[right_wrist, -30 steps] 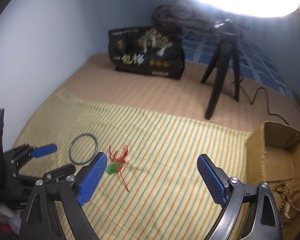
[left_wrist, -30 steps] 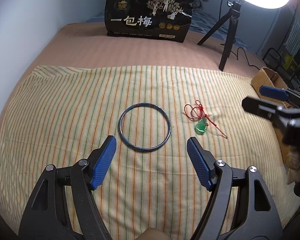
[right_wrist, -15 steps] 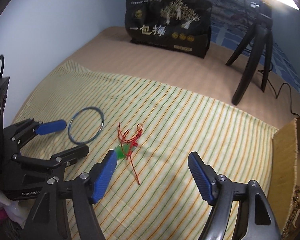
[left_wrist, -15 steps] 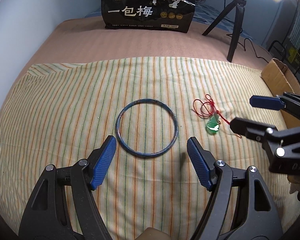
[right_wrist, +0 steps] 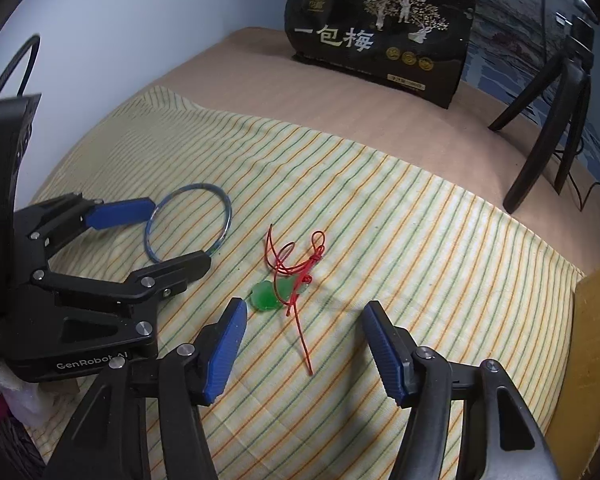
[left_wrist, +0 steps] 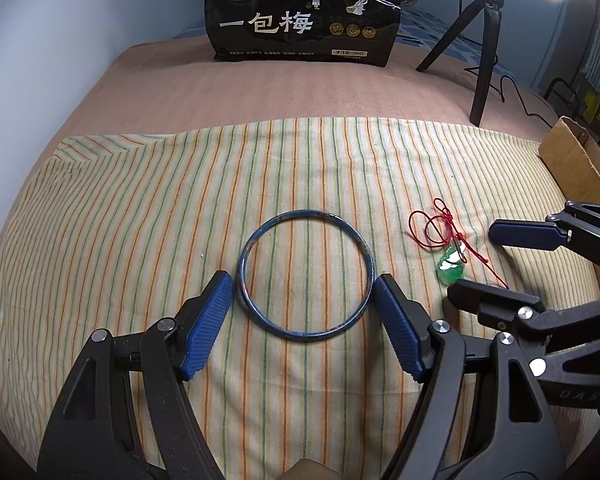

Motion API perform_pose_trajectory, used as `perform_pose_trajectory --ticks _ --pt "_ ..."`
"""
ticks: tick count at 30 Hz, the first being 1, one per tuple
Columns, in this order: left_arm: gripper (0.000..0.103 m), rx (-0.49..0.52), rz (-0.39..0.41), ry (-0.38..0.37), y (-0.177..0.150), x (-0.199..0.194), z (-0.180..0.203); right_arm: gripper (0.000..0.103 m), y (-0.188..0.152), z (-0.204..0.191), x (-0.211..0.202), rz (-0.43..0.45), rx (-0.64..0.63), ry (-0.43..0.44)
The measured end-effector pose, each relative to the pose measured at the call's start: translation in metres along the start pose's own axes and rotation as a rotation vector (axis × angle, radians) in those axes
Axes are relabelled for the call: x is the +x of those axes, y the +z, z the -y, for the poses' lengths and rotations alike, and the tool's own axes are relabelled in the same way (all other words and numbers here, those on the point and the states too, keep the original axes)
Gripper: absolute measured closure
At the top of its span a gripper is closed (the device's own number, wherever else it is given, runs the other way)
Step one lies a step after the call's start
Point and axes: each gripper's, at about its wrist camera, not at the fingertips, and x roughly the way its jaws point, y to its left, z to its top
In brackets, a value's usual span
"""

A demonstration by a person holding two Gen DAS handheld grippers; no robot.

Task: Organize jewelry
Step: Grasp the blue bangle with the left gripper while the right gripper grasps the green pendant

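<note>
Two tongs spread wide, left tongs (left_wrist: pixel 304 280) flanking blue bangle (left_wrist: pixel 306 274), right tongs (right_wrist: pixel 302 312) near green pendant (right_wrist: pixel 266 298)

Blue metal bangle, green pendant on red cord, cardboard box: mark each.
Blue metal bangle (left_wrist: pixel 306 333), left wrist view, near rim.
Green pendant on red cord (right_wrist: pixel 265 297), right wrist view, stone's face.
Cardboard box (left_wrist: pixel 576 160), left wrist view, side wall.

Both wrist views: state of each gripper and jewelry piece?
left gripper: open, fingers flanking the bangle, not gripping.
right gripper: open, empty, near the pendant.
blue bangle: flat on the striped cloth, loose.
green pendant: on cloth, red cord tangled, ungrasped.
cardboard box: open.
</note>
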Motion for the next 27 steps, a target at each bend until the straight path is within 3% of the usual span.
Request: perform_pose_trajectory --ticks 11,13,17,27 --pt "0.030 -0.019 0.009 0.023 0.006 -0.003 -0.009 0.042 0.006 -0.004 0.005 0.013 -0.031 -0.030" --pt "0.031 -0.030 0.009 0.026 0.007 -0.004 -0.013 0.046 0.008 -0.007 0.008 0.014 -0.043 -0.035" --pt "0.031 -0.047 0.008 0.028 0.008 -0.005 -0.019 0.070 0.009 -0.010 0.009 0.019 -0.052 -0.016" --pt "0.031 -0.049 0.035 0.020 0.012 -0.023 -0.016 0.072 0.008 -0.004 -0.005 0.045 -0.021 -0.009"
